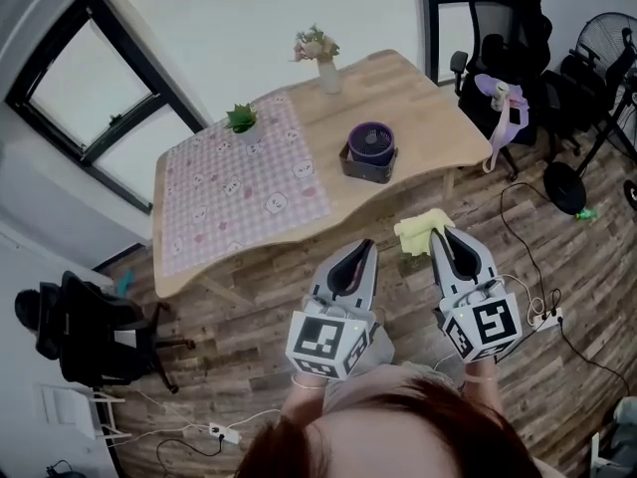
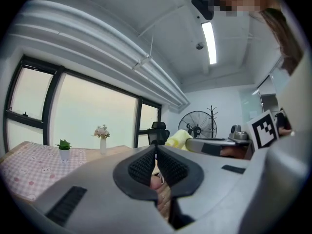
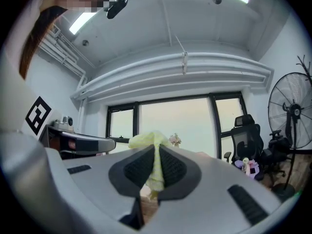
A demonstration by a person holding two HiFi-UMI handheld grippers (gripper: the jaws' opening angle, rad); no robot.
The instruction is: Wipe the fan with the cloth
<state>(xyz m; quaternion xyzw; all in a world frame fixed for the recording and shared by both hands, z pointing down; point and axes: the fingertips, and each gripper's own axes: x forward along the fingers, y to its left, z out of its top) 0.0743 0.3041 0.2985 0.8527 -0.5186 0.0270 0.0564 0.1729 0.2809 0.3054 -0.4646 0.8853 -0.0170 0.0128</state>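
Desk (image 1: pixel 418 98): wooden, ahead of both my tools; bare floor lies between its near edge and me.
Fan (image 1: pixel 370 142): small, purple and round, face up in a dark tray (image 1: pixel 348 164) by the desk's near edge. It has no long axis to line up with.
Left hand-held gripper (image 1: pixel 364 250): short of the desk's near edge with the fan almost straight ahead. It is held about level, jaws fully together on nothing.
Right hand-held gripper (image 1: pixel 446 239): beside the left one, level, with the fan ahead and to its left. Its jaws are clamped on the cloth.
Cloth (image 1: pixel 422 231): yellow and bunched past the jaw tips, off the desk, well apart from the fan.
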